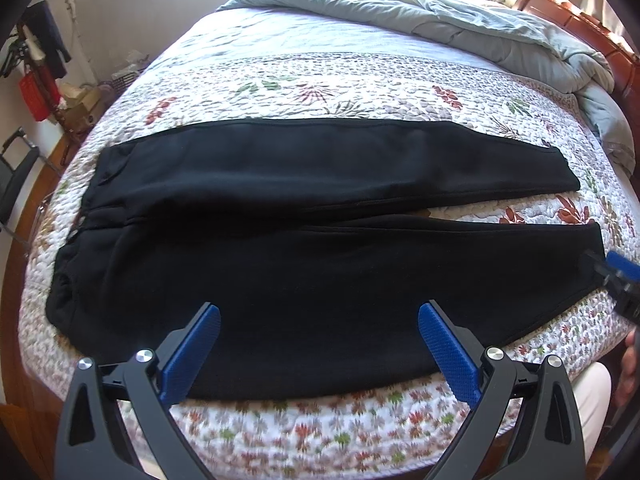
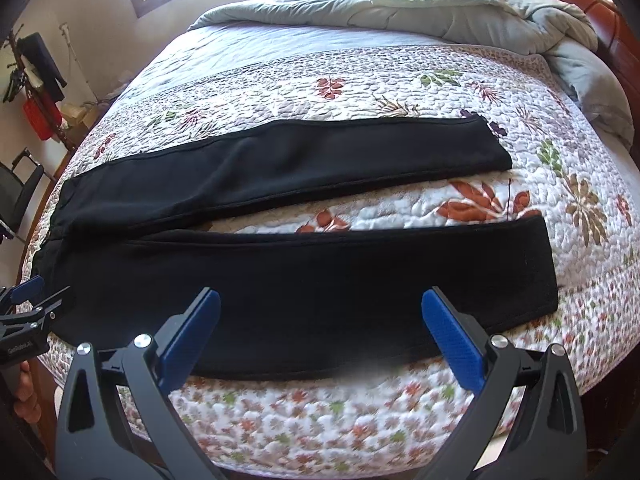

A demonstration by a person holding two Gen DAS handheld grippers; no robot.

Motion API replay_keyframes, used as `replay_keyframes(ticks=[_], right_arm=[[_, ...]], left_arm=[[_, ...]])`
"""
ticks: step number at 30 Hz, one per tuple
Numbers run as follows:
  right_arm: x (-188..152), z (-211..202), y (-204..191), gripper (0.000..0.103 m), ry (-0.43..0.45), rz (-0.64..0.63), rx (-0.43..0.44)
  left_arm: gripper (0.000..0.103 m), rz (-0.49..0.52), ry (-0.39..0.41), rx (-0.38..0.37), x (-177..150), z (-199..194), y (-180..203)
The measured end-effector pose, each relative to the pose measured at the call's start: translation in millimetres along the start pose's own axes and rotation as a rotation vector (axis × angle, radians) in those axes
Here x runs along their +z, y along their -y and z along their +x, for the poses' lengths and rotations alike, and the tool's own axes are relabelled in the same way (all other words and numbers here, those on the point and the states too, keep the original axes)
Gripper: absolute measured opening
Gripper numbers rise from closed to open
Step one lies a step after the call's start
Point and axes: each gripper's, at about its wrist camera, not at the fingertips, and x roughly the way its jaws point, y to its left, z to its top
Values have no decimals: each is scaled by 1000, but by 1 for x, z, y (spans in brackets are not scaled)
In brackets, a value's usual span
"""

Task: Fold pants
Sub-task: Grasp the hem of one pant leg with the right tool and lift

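Note:
Black pants (image 1: 304, 264) lie flat across the floral quilt (image 1: 320, 80), waistband at the left, both legs spread toward the right with a narrow gap between them. My left gripper (image 1: 319, 314) is open and empty, hovering over the near leg's thigh by the bed's front edge. My right gripper (image 2: 321, 300) is open and empty, above the near leg (image 2: 320, 280) closer to its cuff. The far leg (image 2: 280, 168) lies behind. The right gripper shows at the left wrist view's right edge (image 1: 616, 276); the left gripper shows at the right wrist view's left edge (image 2: 28, 300).
A crumpled grey-green duvet (image 1: 480, 28) is piled at the bed's far side by the red wooden headboard (image 1: 580, 28). A black chair (image 1: 16, 176) and clutter with a red bag (image 1: 34, 96) stand left of the bed.

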Motion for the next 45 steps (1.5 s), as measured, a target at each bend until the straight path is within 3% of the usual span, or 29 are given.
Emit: replay_keyframes(ticks=[3, 5, 8, 11, 14, 18, 22, 23, 24, 26, 27, 29, 32, 37, 40, 45], right_arm=[[27, 7, 35, 100, 20, 3, -16], [57, 19, 72, 100, 30, 30, -44], [99, 45, 118, 100, 4, 42, -72], [140, 88, 167, 100, -76, 70, -40], [163, 127, 199, 100, -147, 95, -11], [175, 168, 224, 100, -227, 126, 40], [175, 189, 231, 98, -261, 134, 112], [175, 188, 228, 75, -244, 113, 150], [174, 186, 225, 61, -241, 88, 173], [171, 183, 219, 19, -259, 27, 146], [169, 179, 218, 9, -259, 9, 191], [168, 162, 216, 10, -218, -17, 248], [167, 123, 214, 10, -109, -65, 318], [179, 78, 221, 10, 0, -117, 401], [181, 57, 217, 10, 62, -148, 437], [182, 36, 213, 10, 122, -177, 462]], left_arm=[[99, -2, 22, -98, 16, 17, -10], [99, -60, 21, -162, 35, 30, -20], [99, -88, 4, -172, 70, 48, -22], [99, -22, 12, -152, 110, 67, -7], [99, 52, 12, -181, 145, 87, 15], [99, 138, -16, -283, 180, 117, 47], [99, 207, -52, -330, 198, 142, 67], [99, 228, -60, -341, 201, 147, 71], [99, 252, -69, -350, 205, 154, 76], [99, 297, -79, -378, 210, 163, 83], [99, 321, -84, -389, 212, 168, 86], [99, 369, -90, -398, 218, 176, 94], [99, 465, -93, -463, 225, 182, 112], [99, 599, -125, -588, 232, 192, 142], [99, 631, -181, -671, 232, 199, 153], [99, 646, -251, -748, 229, 208, 158]])
